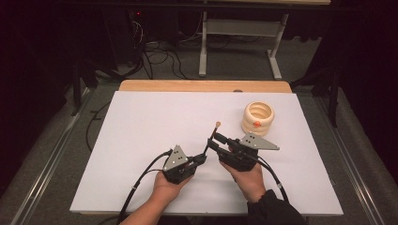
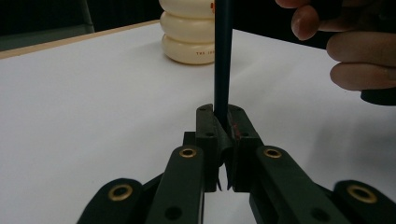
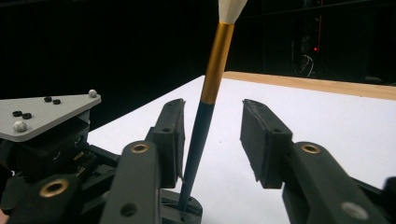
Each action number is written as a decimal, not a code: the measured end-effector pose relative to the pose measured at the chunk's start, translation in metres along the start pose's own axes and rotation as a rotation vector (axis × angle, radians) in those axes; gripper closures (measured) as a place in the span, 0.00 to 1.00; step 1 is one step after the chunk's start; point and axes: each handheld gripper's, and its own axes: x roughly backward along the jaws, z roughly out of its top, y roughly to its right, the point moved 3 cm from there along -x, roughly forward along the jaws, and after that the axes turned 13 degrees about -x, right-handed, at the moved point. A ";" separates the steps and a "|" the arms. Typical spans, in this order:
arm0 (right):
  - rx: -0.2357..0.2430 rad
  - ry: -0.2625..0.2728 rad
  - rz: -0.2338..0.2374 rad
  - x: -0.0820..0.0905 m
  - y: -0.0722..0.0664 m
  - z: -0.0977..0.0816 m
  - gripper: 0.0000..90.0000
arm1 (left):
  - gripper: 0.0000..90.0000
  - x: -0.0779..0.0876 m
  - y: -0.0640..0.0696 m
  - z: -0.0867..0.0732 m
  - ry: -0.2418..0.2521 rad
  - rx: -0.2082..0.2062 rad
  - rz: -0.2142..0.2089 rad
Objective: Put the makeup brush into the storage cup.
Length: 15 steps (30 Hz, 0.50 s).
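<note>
A paintbrush (image 1: 212, 137) with a dark blue handle, a gold ferrule and a pale tip stands nearly upright over the middle of the white table. My left gripper (image 1: 202, 158) is shut on the foot of the handle; in the left gripper view the jaws (image 2: 223, 126) clamp the brush (image 2: 222, 56). My right gripper (image 1: 213, 140) comes in from the right at the same spot. In the right gripper view its jaws (image 3: 212, 109) stand apart around the brush (image 3: 212, 79): the left pad lies close beside the handle and the right pad stays well off it.
A cream ribbed pot (image 1: 257, 118) with a small orange mark stands at the back right of the white sheet (image 1: 141, 131). A wooden edge (image 1: 202, 86) runs along the far side. Beyond it the floor holds cables and a metal frame (image 1: 239, 28).
</note>
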 end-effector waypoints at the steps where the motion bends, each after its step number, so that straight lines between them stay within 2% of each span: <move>1: 0.003 0.004 0.001 0.000 0.000 0.000 0.72 | 0.95 0.000 0.000 0.000 0.000 -0.001 0.000; 15: -0.020 0.010 0.018 -0.001 -0.002 -0.001 0.82 | 0.95 -0.001 0.001 0.000 -0.009 -0.010 0.000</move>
